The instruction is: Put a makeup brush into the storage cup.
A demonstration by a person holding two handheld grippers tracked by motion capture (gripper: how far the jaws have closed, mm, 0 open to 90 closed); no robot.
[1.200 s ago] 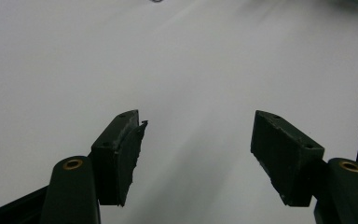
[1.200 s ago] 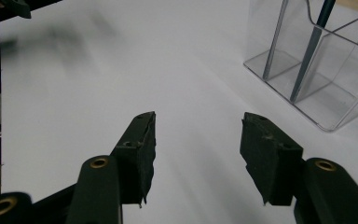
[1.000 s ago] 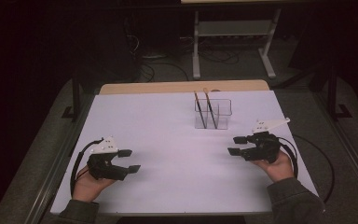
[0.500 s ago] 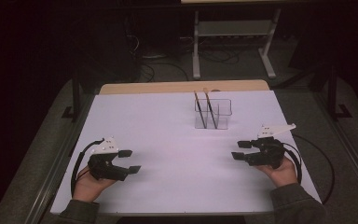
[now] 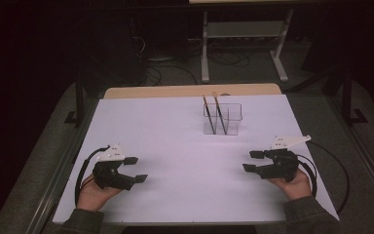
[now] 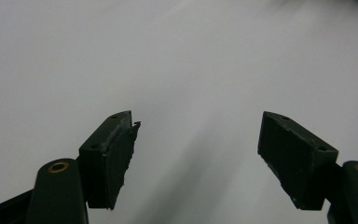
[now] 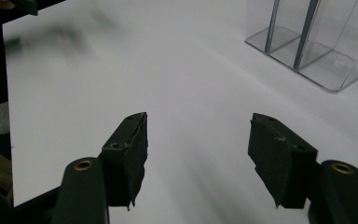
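Note:
A clear plastic holder [image 5: 222,118] stands on the white table top [image 5: 175,136], right of centre toward the back, with two thin sticks [image 5: 208,113] leaning upright in it. My left gripper [image 5: 137,169] rests at the near left, pointing right. Its jaws have just been opening and stand open with nothing between them [image 6: 198,140]. My right gripper [image 5: 252,161] lies at the near right, pointing left. Its jaws have also just been opening and hold nothing [image 7: 198,140]. In the right gripper view the holder [image 7: 307,42] sits ahead to the right.
A wooden strip [image 5: 190,90] edges the table's far side. Behind it stand a metal frame [image 5: 243,44] and cables on the dark floor. A black cable [image 5: 338,170] loops off the right gripper near the table's right edge.
The right gripper has drifted a little toward the near right corner. Both pairs of jaws stand slightly wider apart than before. The left hand has stayed put.

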